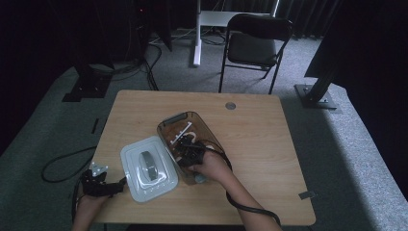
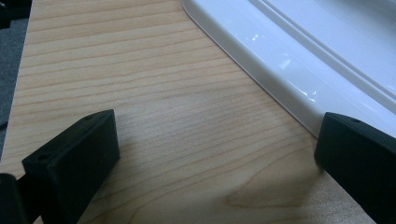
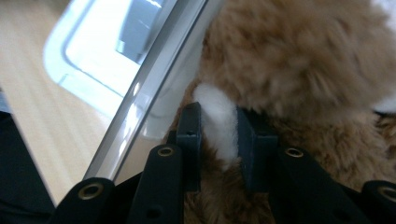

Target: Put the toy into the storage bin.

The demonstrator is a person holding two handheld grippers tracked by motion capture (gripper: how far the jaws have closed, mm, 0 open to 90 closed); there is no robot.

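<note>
Forearms enter from the bottom of the high view, each hand bearing a gripper. At the near left corner of the wooden table [image 1: 269,144], the left gripper [image 1: 103,185] is held low, just beside the near edge of a white container lid [image 1: 148,168]. Its jaws are seen spread wide in the left gripper view, with bare wood between them and nothing held; the glossy rim of the white lid [image 2: 280,70] passes close by the jaw at the right of that view, though contact cannot be judged.

Farther in, near the middle of the table, a translucent brown plastic box [image 1: 185,139] is set just to the right of the lid, touching or almost touching it. The right gripper [image 1: 190,153] is lowered into this box, its cable trailing back along the forearm.

In the right gripper view, the inside of the box is occupied by a plush toy [image 3: 303,60] of tan fur. A white tuft of the toy [image 3: 217,119] is caught between the two black jaws, which are drawn close together and pinch it on both sides. The box's clear wall [image 3: 154,88] runs along the left of the jaws, and the white lid is seen through and beyond it.

Beyond the table, a black folding chair [image 1: 255,43] stands on grey carpet.
</note>
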